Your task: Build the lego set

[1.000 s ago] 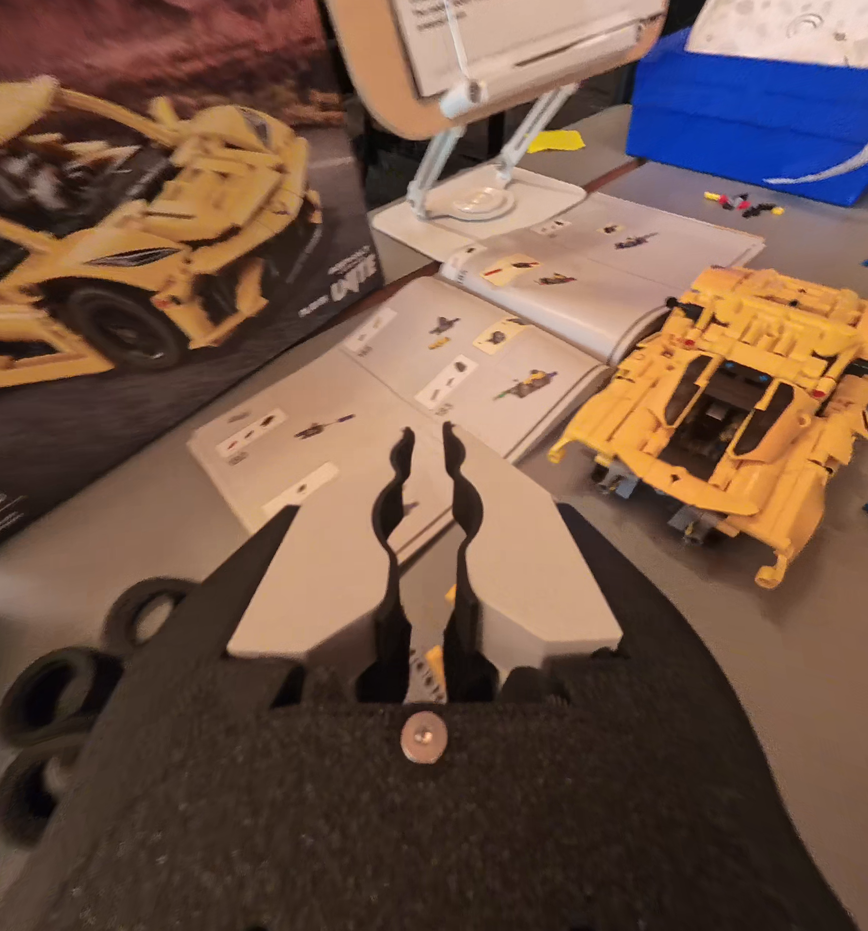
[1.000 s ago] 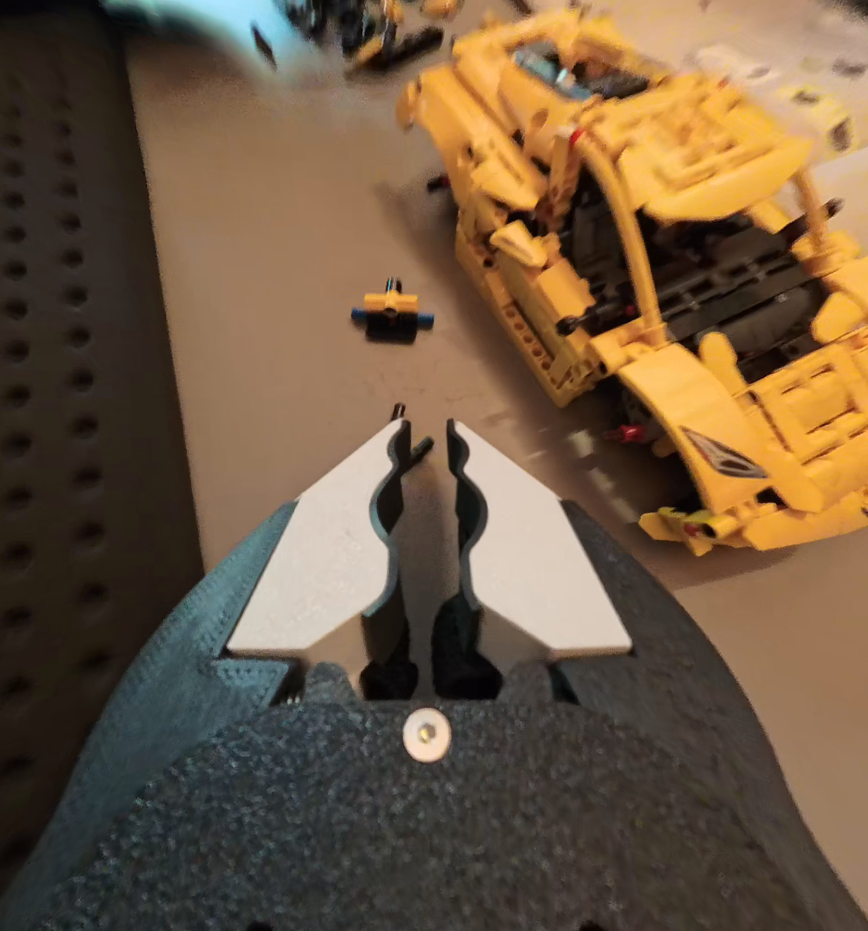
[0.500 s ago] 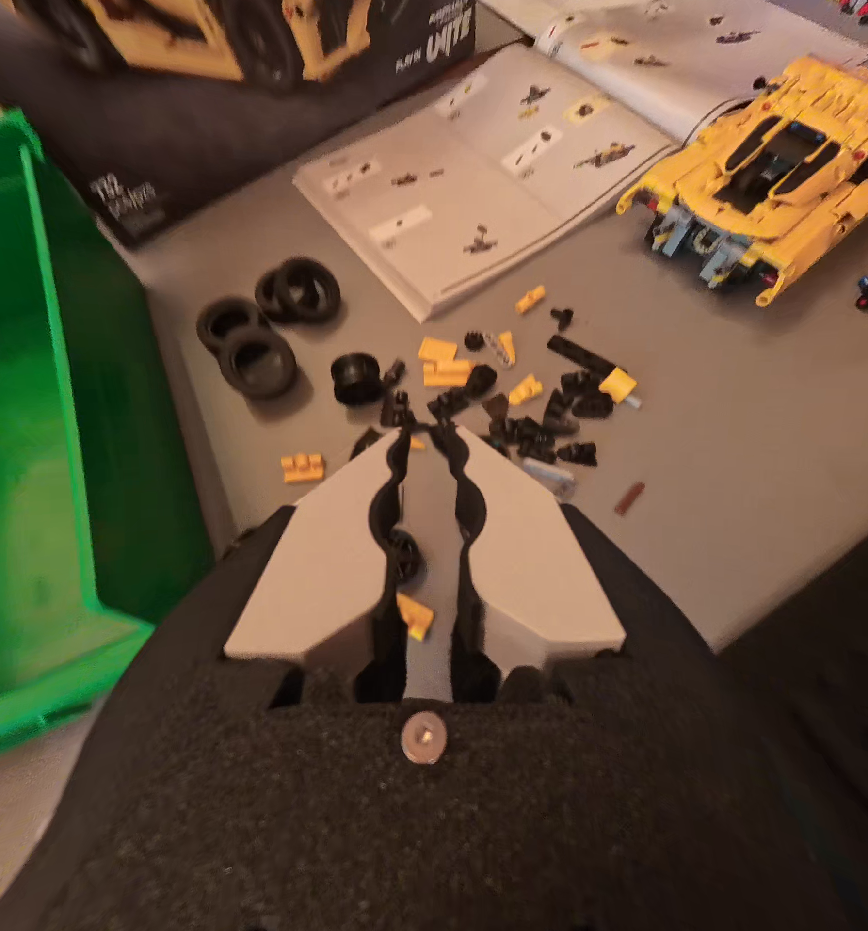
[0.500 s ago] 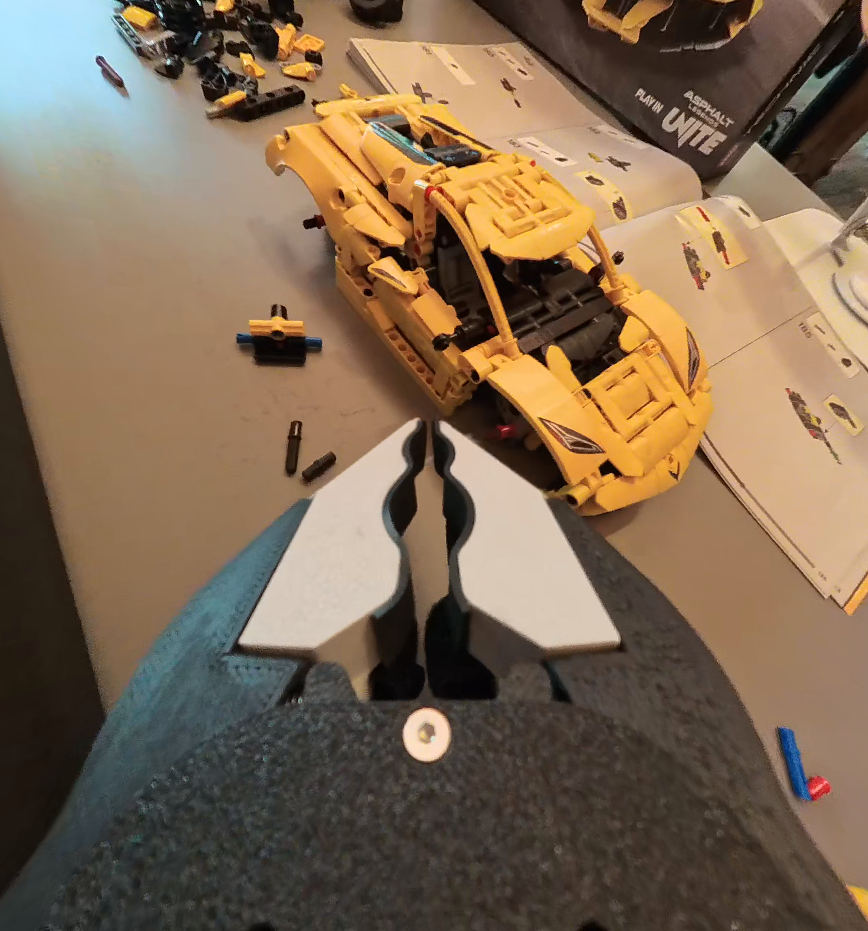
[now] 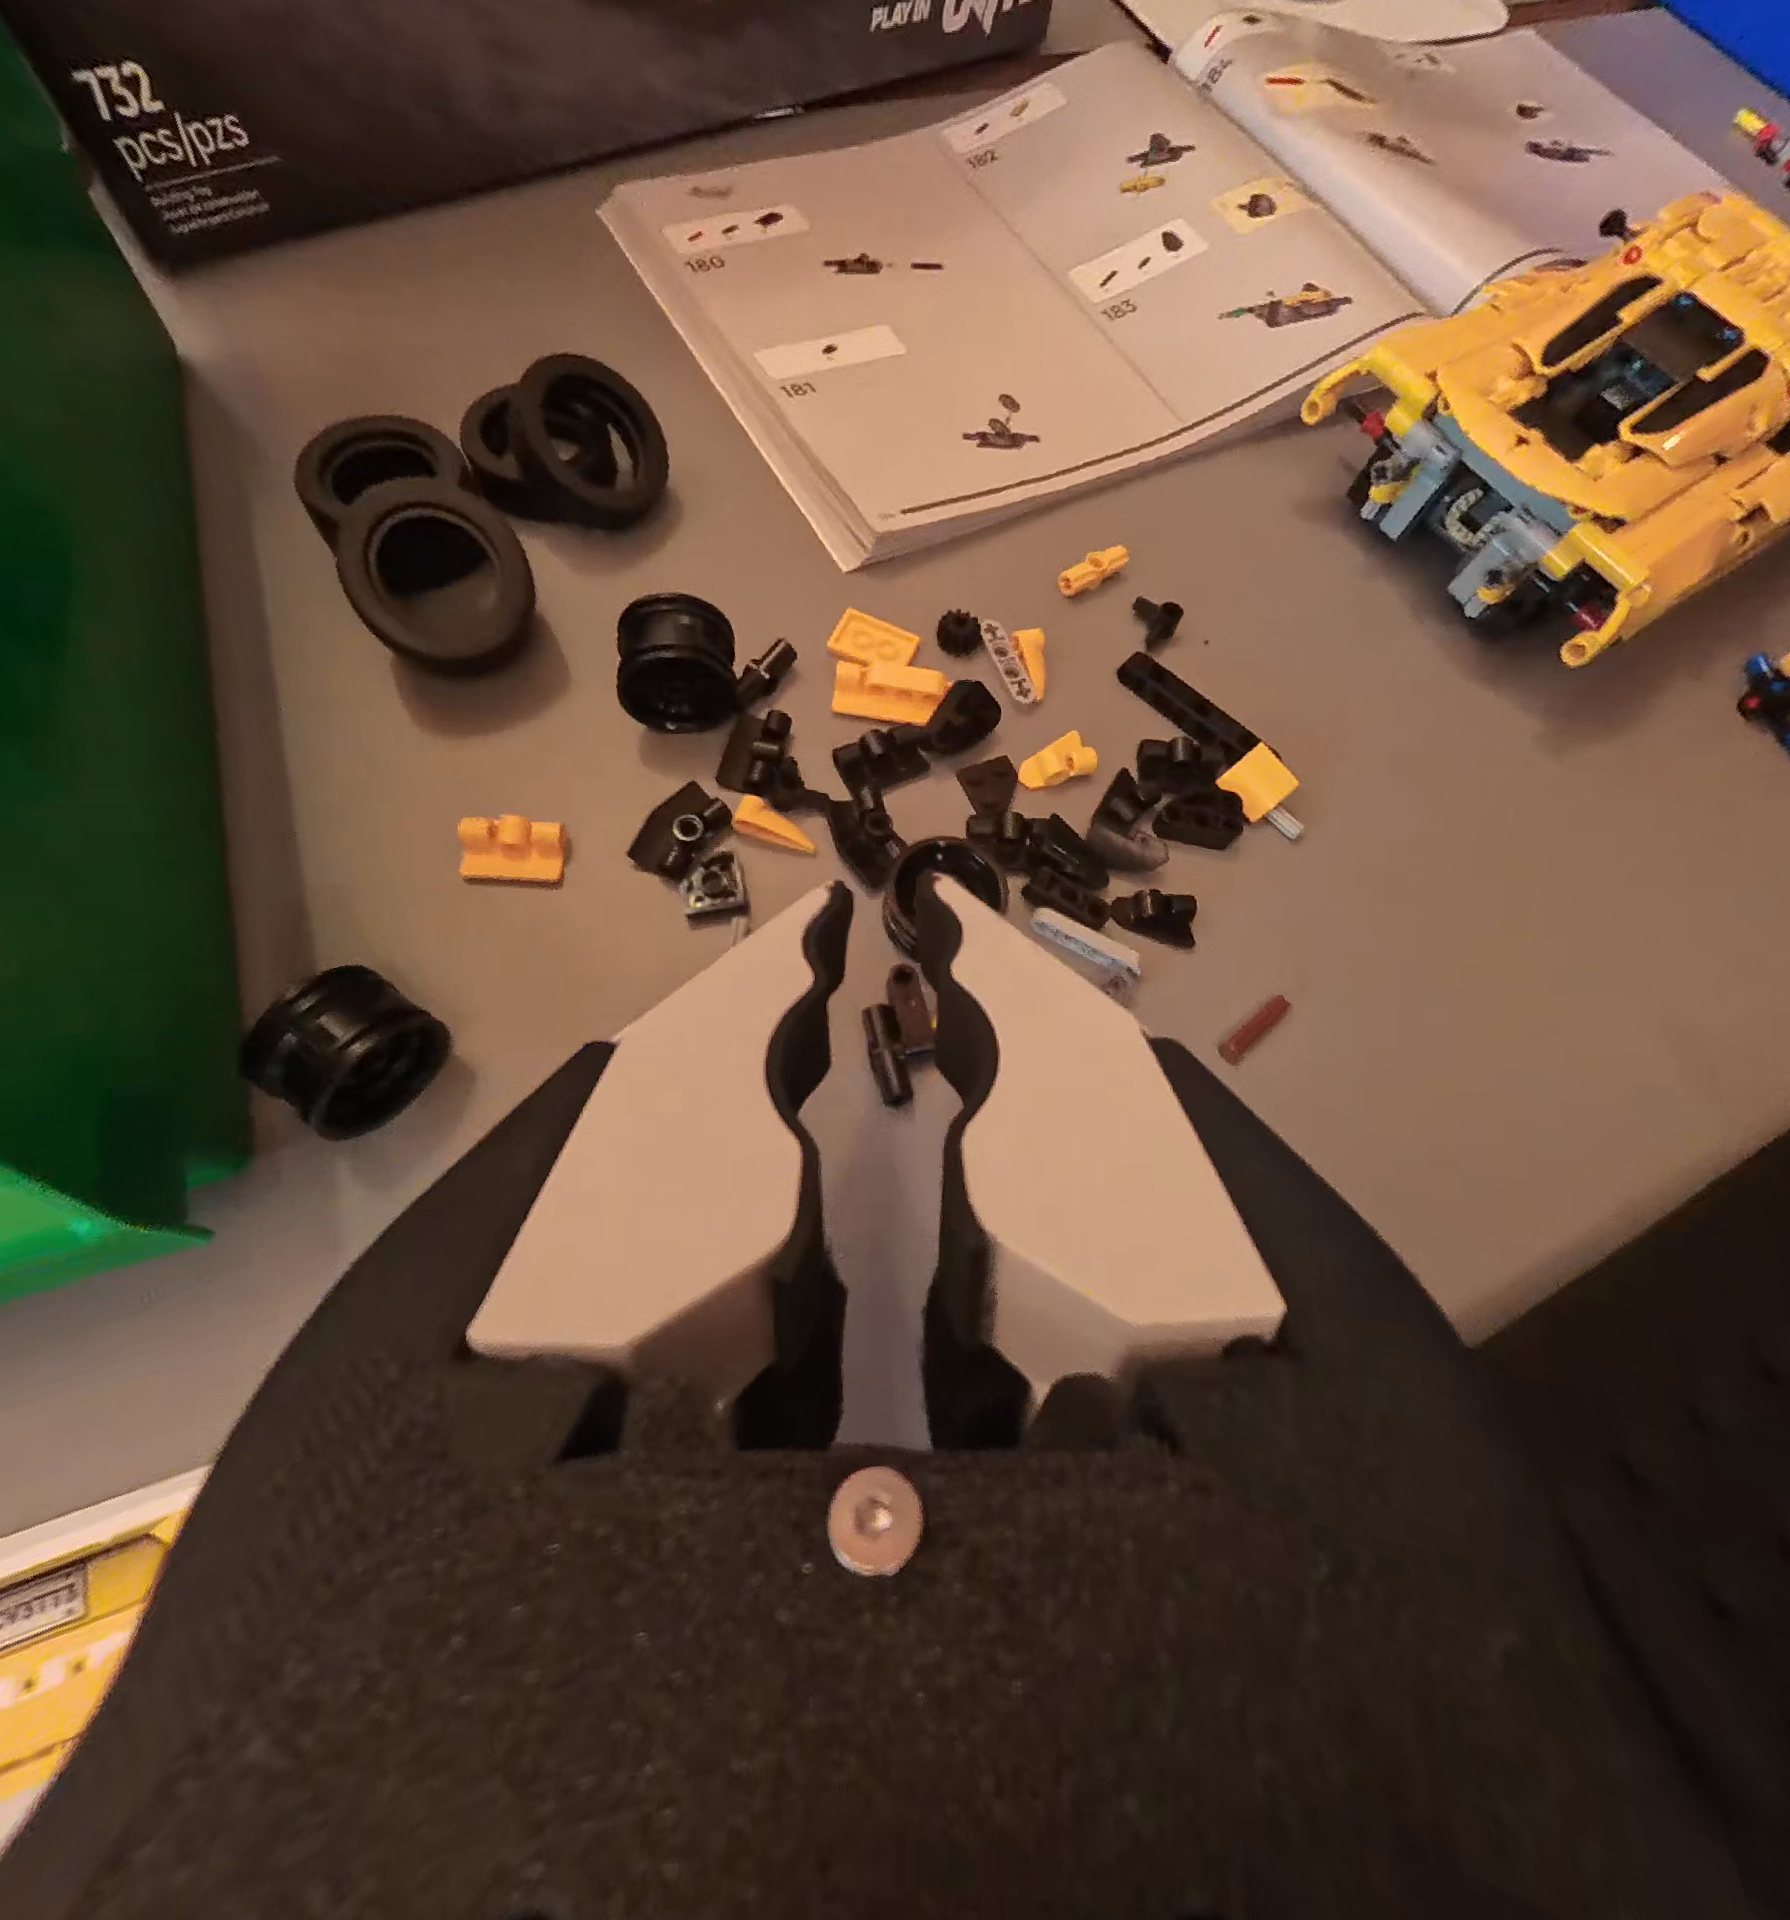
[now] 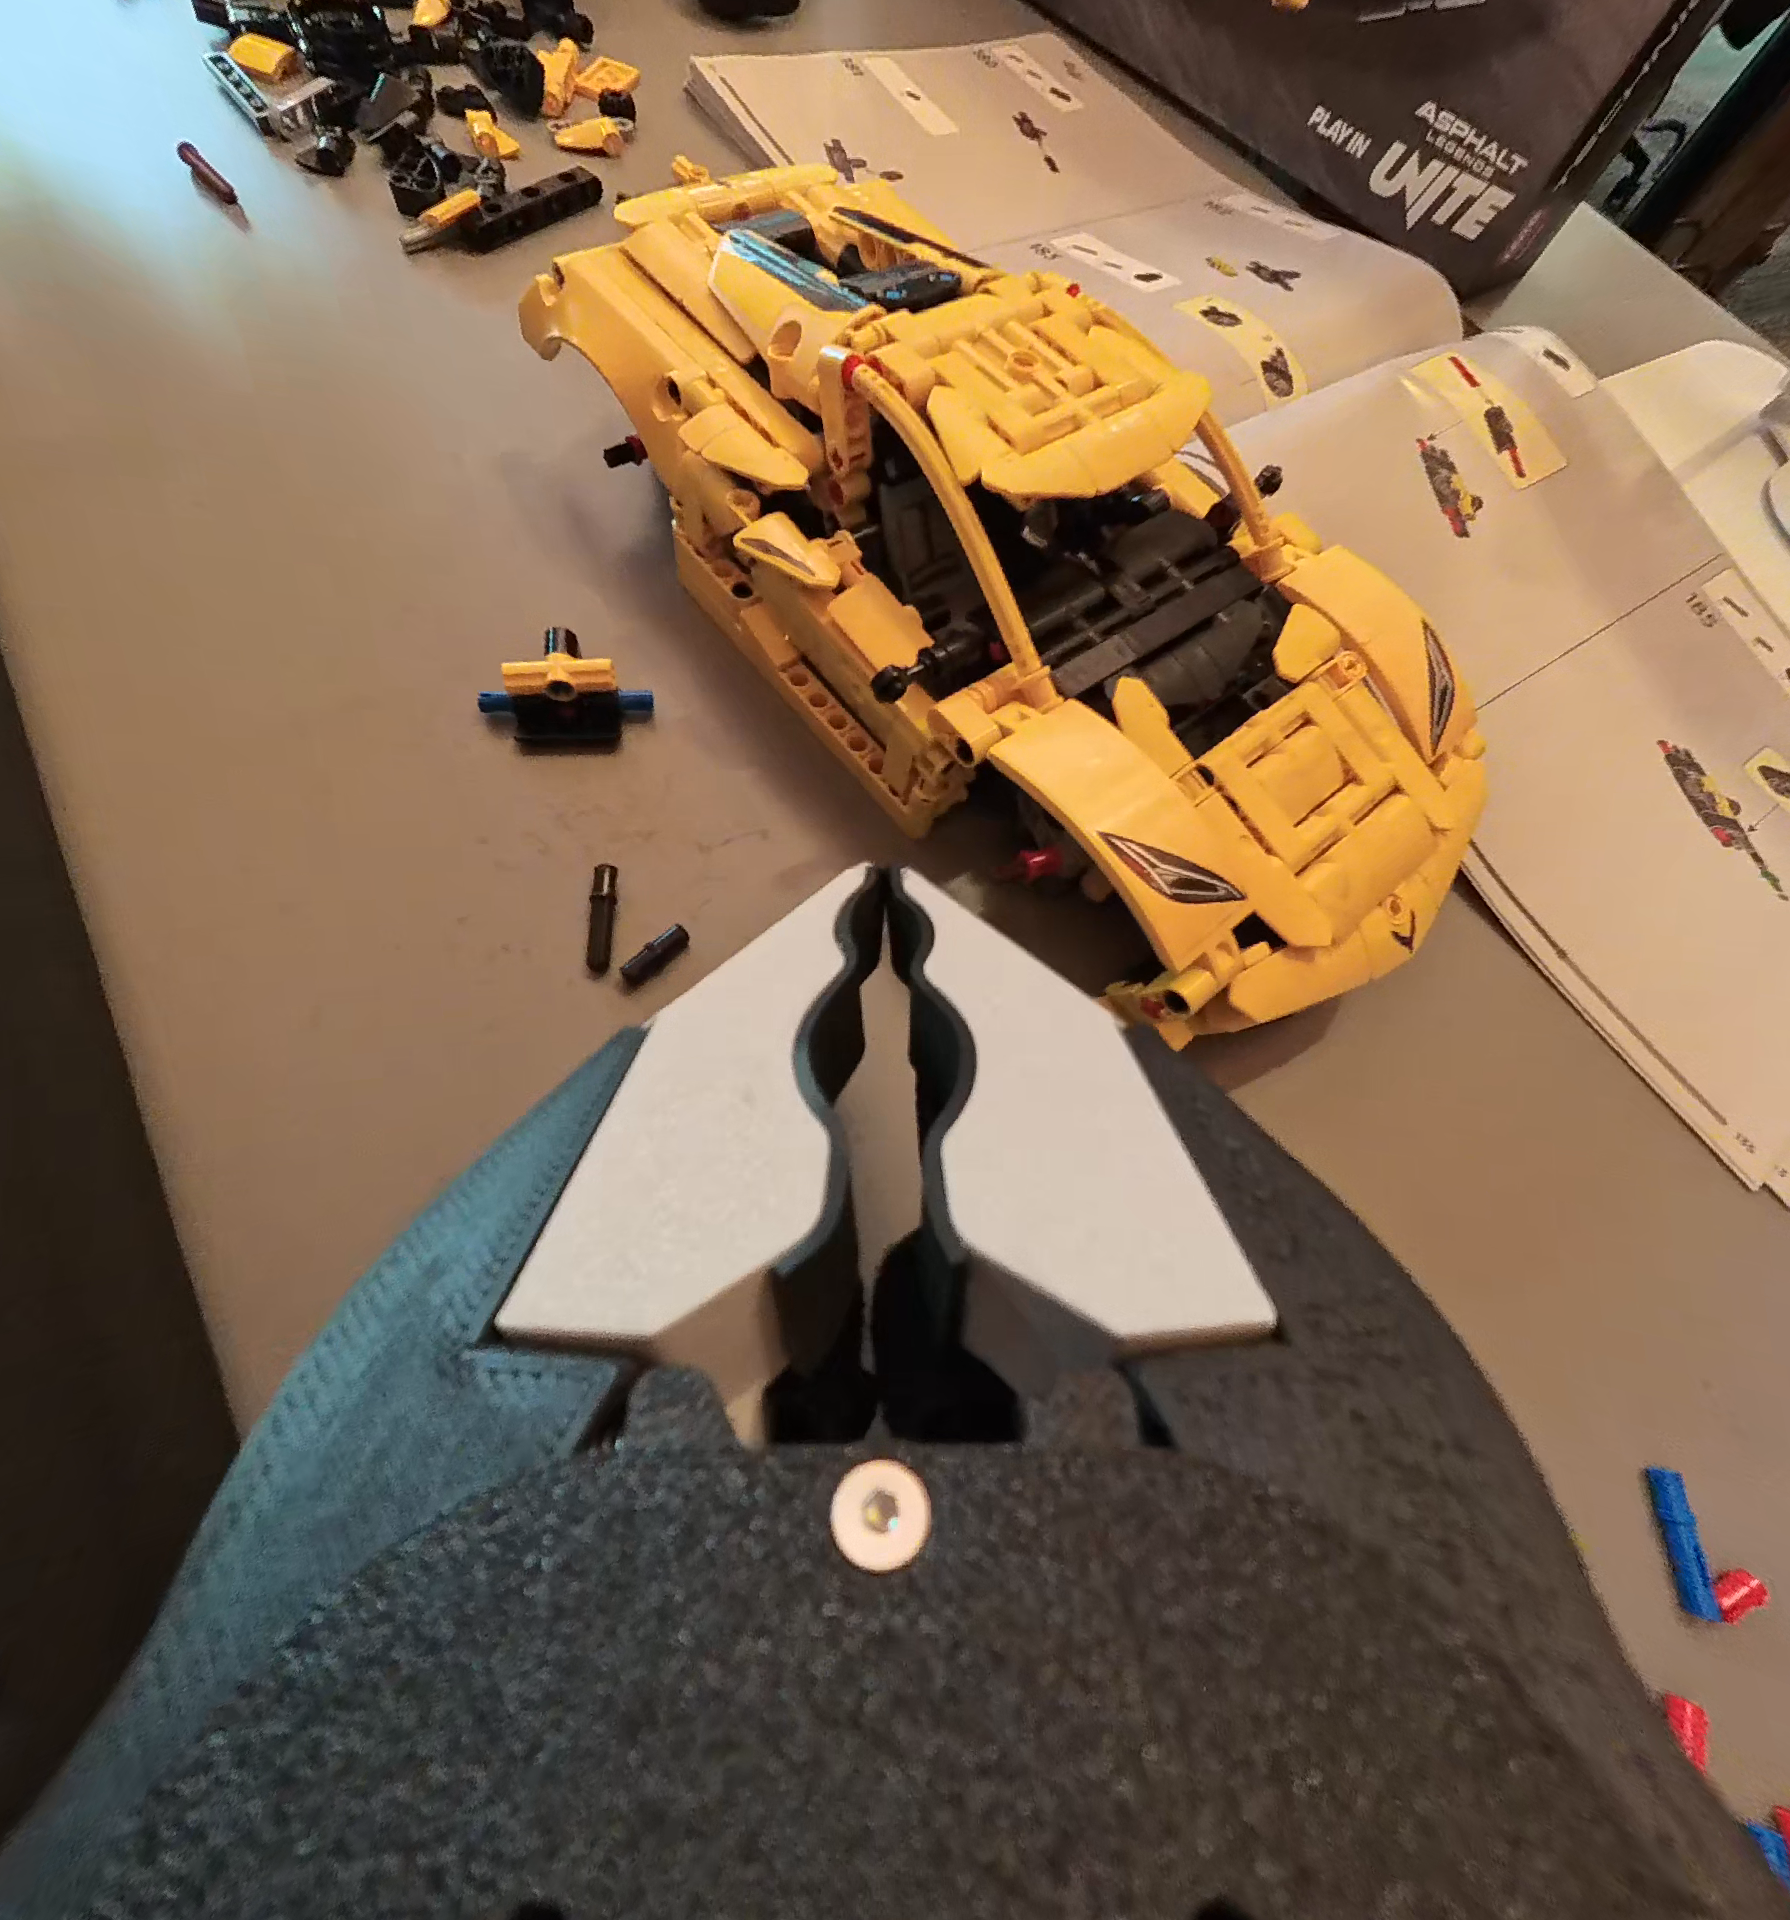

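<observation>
The partly built yellow car stands on the grey table and also shows in the left wrist view. My left gripper is open and empty, hovering over a pile of loose black and yellow pieces. A small black connector lies on the table below the gap between its fingers, and a black ring-shaped rim lies just past its tips. My right gripper is shut with nothing between its tips, close to the car's front corner. Two black pins lie on the table left of it.
Black tyres and wheel hubs lie left of the pile. A green bin stands at the left, the set's box behind. The open instruction booklet lies beyond. A small yellow, black and blue sub-assembly sits beside the car. The grippers' ends are close to 40 cm from one another.
My left gripper swung from the booklet and box down over the loose pieces. My right gripper pulled back from the black pins and its pads came together on air.
</observation>
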`<state>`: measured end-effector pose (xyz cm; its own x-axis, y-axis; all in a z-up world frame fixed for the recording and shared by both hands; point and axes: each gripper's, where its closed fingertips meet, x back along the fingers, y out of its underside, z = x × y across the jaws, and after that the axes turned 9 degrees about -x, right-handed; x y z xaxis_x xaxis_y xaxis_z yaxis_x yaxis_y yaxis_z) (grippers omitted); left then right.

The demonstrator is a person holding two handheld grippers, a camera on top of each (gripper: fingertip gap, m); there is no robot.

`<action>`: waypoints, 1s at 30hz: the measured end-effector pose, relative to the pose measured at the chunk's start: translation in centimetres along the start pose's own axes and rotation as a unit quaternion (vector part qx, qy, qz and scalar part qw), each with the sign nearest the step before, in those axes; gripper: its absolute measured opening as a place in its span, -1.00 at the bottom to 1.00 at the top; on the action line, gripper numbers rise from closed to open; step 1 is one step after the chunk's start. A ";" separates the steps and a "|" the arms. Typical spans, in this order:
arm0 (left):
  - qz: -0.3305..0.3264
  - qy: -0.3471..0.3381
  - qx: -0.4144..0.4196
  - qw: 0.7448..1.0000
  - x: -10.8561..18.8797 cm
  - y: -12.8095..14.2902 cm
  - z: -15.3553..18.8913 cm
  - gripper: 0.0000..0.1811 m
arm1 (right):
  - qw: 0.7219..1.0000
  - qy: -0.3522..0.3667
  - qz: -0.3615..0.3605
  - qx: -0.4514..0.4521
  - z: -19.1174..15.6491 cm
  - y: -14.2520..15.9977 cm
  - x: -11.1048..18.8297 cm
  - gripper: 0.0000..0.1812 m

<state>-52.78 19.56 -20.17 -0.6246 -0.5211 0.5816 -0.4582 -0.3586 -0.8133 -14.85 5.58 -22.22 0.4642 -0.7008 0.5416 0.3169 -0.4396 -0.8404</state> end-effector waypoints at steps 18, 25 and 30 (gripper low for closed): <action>0.021 -0.040 0.059 0.997 2.5 -0.6 -2.2 -0.81 | 1.000 0.006 0.006 -0.003 0.4 -0.1 0.4 -1.00; -0.018 -0.119 0.095 0.988 3.9 1.2 -5.1 -0.81 | 1.000 0.008 0.011 -0.008 0.6 -0.2 0.5 -1.00; -0.025 -0.125 0.088 0.988 4.0 1.3 -5.1 -0.81 | 1.000 0.006 0.005 -0.009 0.5 0.0 0.3 -1.00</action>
<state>-59.10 20.91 -18.79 -0.4193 -0.6663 0.6167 -0.3530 -0.5061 -0.7869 -14.27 5.65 -21.99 0.4580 -0.7114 0.5330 0.2968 -0.4429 -0.8461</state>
